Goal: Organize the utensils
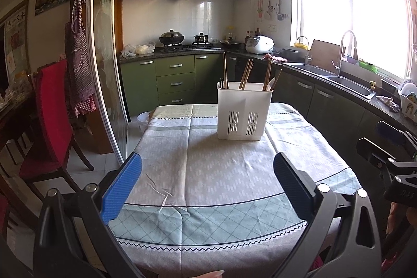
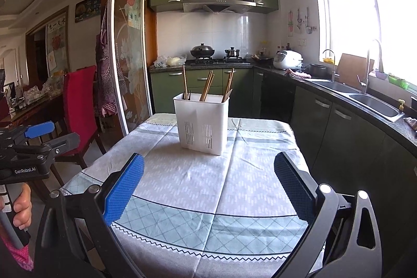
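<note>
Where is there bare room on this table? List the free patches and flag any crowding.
The tablecloth is bare from the white utensil caddy to the near edge, and beside the caddy left and right. Both open tongs, left and right, hover over that patch. Only the caddy's top, full of chopsticks, is crowded.

Left gripper (image 1: pixel 207 180) hovers over near half of table, jaws spread wide, nothing between blue pads (image 1: pixel 122 188). White plastic utensil holder (image 1: pixel 243 111) stands upright on patterned tablecloth (image 1: pixel 198 173) toward far end of table, well apart from gripper; wooden chopsticks (image 1: pixel 246 73) stick up from its compartments, with a white spoon (image 1: pixel 271 84) at its right end. Right gripper (image 1: pixel 385 147) enters at right edge, beside the table; jaw state not discernible.
</note>
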A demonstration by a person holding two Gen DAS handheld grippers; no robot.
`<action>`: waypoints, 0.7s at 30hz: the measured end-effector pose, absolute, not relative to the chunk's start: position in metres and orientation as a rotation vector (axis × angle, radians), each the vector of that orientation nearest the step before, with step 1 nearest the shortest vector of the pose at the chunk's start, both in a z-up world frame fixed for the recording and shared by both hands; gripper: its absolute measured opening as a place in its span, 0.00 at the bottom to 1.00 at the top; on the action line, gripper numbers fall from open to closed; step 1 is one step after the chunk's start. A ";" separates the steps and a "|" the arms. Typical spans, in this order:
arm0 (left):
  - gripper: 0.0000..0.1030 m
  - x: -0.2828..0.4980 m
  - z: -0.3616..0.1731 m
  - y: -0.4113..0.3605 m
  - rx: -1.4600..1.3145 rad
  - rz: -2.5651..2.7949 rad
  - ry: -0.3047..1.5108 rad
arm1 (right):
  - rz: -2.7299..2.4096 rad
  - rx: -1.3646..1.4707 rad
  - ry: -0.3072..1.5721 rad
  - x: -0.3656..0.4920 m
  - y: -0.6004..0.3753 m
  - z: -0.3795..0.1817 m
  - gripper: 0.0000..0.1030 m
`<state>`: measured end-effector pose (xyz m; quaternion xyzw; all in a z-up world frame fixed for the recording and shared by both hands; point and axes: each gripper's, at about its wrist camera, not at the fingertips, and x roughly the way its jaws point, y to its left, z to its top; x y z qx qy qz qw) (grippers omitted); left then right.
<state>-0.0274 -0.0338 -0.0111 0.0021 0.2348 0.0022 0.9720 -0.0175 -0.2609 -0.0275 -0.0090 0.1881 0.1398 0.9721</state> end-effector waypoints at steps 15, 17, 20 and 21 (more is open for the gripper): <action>0.93 -0.033 -0.010 -0.030 0.000 0.017 0.465 | 0.298 -0.031 0.375 -0.018 -0.255 -0.024 0.95; 0.93 -0.033 -0.011 -0.030 0.002 0.015 0.467 | 0.299 -0.032 0.374 -0.018 -0.255 -0.024 0.95; 0.93 -0.033 -0.011 -0.030 0.004 0.015 0.468 | 0.297 -0.032 0.374 -0.018 -0.255 -0.024 0.95; 0.93 -0.034 -0.011 -0.030 0.002 0.013 0.468 | 0.298 -0.032 0.375 -0.018 -0.255 -0.025 0.95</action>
